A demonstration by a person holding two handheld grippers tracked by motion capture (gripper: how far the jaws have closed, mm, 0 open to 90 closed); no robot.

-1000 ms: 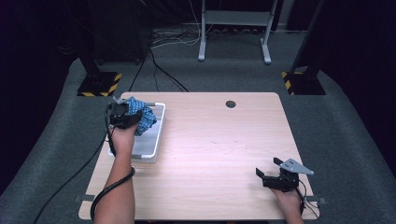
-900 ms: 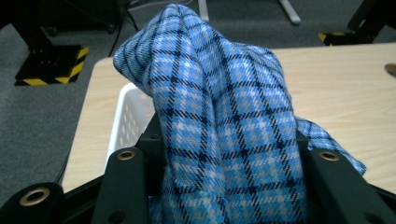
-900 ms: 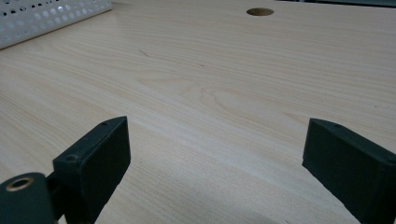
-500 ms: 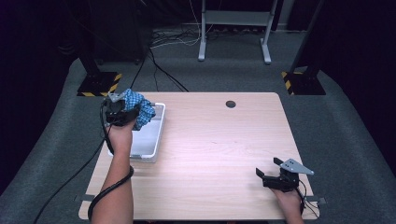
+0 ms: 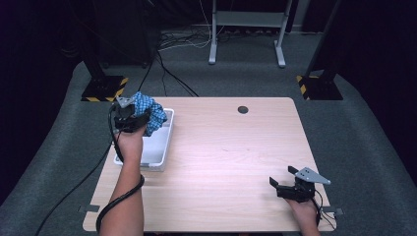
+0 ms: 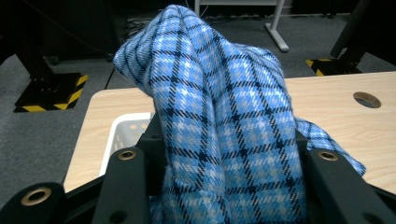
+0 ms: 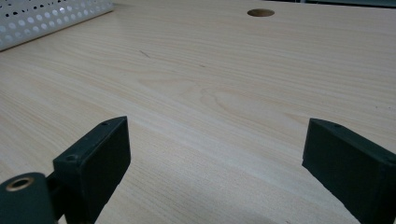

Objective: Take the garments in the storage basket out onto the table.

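Note:
A blue checked cloth point(image 5: 149, 113) is bunched up above the white perforated basket point(image 5: 161, 147) at the table's left side. My left gripper point(image 5: 132, 119) is shut on the cloth and holds it lifted over the basket's far end. In the left gripper view the cloth point(image 6: 224, 126) rises in a tall fold between the two black jaws and hides most of the basket point(image 6: 122, 131) behind it. My right gripper point(image 5: 287, 185) rests near the table's front right corner, open, with bare wood between its jaws point(image 7: 215, 154).
The wooden table point(image 5: 231, 147) has a round cable hole point(image 5: 243, 109) at its far middle. A black cable trails from the left gripper off the front left edge. Beyond the table stand black-and-yellow striped stand feet point(image 5: 103, 88) and a grey metal frame point(image 5: 246, 34) on dark carpet.
The left gripper has lifted the checked cloth up and slightly away, out of the basket. The right gripper has stayed where it was.

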